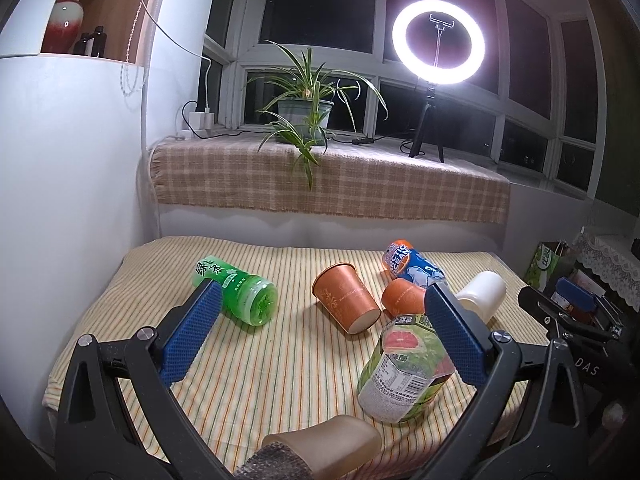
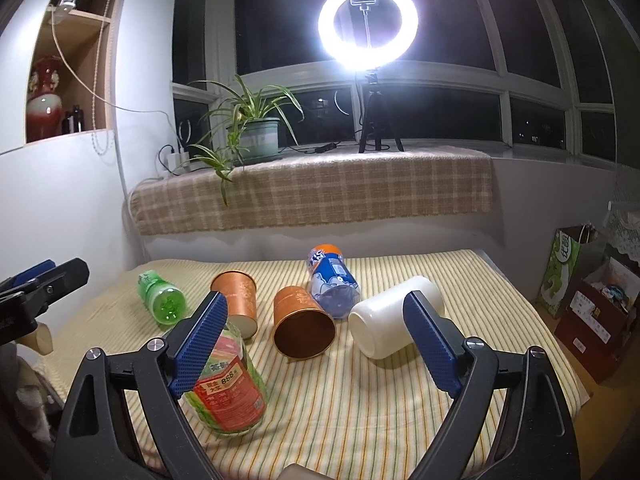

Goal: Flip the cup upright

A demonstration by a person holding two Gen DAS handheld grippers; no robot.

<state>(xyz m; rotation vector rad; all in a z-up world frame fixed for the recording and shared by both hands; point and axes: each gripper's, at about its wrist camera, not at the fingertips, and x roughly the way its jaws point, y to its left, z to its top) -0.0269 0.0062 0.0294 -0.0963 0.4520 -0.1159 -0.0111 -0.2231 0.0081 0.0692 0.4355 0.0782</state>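
Progress: While both grippers hang above the near edge of the striped cloth [image 2: 360,412], nothing looks turned yet; I judge the task at its start.
Cups: three lie on their sides mid-cloth. The white cup [image 2: 394,316] is right of centre, base toward the camera. One orange cup [image 2: 304,326] lies beside it with its mouth toward the near edge; a second orange cup [image 2: 238,300] lies left of that. Which one the task means I cannot tell.
Left gripper [image 1: 320,336]: jaws spread wide, holding nothing, facing the left orange cup [image 1: 346,300].
Right gripper [image 2: 316,344]: jaws wide apart, empty; the white cup sits just inside its right finger in the right wrist view.
Clutter: green bottle [image 2: 162,298] far left; blue bottle [image 2: 332,280] touching or just behind the middle orange cup; grapefruit-label bottle [image 2: 228,384] near, close by the right gripper's left finger.
Edges: wall on the left, checked window ledge [image 2: 320,192] beyond the far side, cloth drops off on the right toward boxes [image 2: 596,320].
Room: open cloth lies near-centre and near-right, the likeliest spot to stand a cup.
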